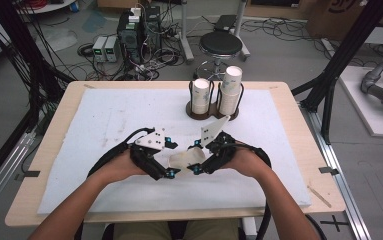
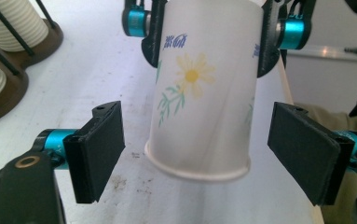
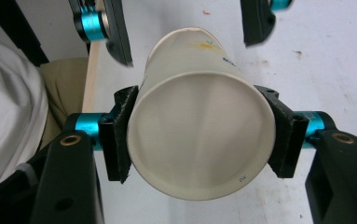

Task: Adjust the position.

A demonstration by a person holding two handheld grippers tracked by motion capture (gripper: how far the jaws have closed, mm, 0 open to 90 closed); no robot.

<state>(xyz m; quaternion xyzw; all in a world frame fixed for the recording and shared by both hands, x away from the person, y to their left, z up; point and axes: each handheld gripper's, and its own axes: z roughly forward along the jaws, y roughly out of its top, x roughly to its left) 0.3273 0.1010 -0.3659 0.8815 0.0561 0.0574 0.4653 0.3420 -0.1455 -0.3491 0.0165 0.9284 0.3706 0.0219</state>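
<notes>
Paper cup (image 1: 185, 161) sits between the two grippers near the front middle of the white foam mat (image 1: 104, 120), lying roughly level above the mat. Right gripper (image 1: 197, 157) pinches the cup: in the right gripper view both black pads (image 3: 120, 140) press against the cup (image 3: 199, 135) walls near its open rim, with the mouth facing the camera. Left gripper (image 1: 170, 159) has its jaws spread; in the left gripper view the pads (image 2: 102, 149) stand apart on either side of the cup (image 2: 204, 102) base without touching it. That view shows a yellow flower print with green leaves and blue lettering on the cup wall. Far on the mat, a brown holder (image 1: 195, 113) with black wire posts carries two stacks of ribbed white cups (image 1: 230, 90), well apart from the grippers. Mat rests on a wooden table (image 1: 54, 117); a round black stool (image 1: 221, 45) stands beyond its far edge.
</notes>
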